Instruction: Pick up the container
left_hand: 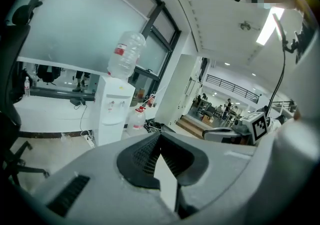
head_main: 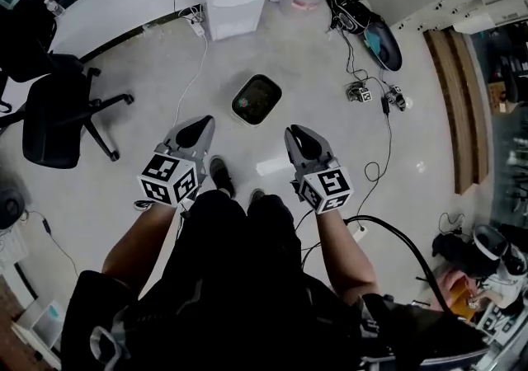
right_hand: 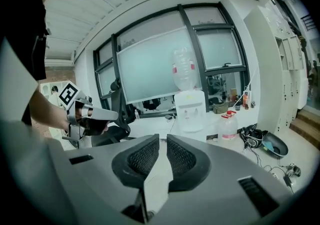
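Pale office floor, dark container (head_main: 256, 100) lying just ahead of the shoes (head_main: 220, 175). Well above it, left hand-held gripper (head_main: 200, 126) and right hand-held gripper (head_main: 299, 137), jaws together, empty, flanking it, probably readying the reach down.

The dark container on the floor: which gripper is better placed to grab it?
Right, but only narrowly. The container lies ahead between both, slightly nearer the right gripper than the left gripper. Both are shut and empty, so either must open first.
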Action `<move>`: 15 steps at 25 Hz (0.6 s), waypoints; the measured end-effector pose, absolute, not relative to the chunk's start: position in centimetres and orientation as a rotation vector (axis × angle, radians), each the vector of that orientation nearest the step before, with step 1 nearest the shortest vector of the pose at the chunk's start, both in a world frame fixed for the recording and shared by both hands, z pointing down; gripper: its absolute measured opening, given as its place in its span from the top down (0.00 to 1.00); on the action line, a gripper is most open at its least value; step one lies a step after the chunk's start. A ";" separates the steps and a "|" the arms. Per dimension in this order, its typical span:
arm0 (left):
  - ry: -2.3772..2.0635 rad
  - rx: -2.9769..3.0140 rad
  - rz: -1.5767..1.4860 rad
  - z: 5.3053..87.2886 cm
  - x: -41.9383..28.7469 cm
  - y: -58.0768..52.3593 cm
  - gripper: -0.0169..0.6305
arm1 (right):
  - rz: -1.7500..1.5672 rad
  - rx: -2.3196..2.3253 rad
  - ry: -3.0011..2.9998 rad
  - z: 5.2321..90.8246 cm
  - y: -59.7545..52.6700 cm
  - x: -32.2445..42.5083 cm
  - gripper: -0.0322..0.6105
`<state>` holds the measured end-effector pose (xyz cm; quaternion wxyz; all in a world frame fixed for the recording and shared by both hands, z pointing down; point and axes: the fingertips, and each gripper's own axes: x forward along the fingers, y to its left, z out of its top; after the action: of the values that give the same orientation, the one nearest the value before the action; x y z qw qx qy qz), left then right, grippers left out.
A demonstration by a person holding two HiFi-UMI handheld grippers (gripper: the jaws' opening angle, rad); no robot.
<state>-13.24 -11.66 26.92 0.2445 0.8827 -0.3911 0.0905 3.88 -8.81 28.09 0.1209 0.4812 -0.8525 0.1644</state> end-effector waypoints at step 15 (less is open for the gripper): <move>-1.093 2.217 0.356 46.4 -9.5 -15.0 0.96 | 0.788 1.196 -2.362 50.6 -10.7 7.8 0.84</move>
<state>-9.53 -14.95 46.37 0.3168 0.8421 -0.4151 0.1352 7.82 -10.68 50.65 0.1886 0.4251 -0.8398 0.2800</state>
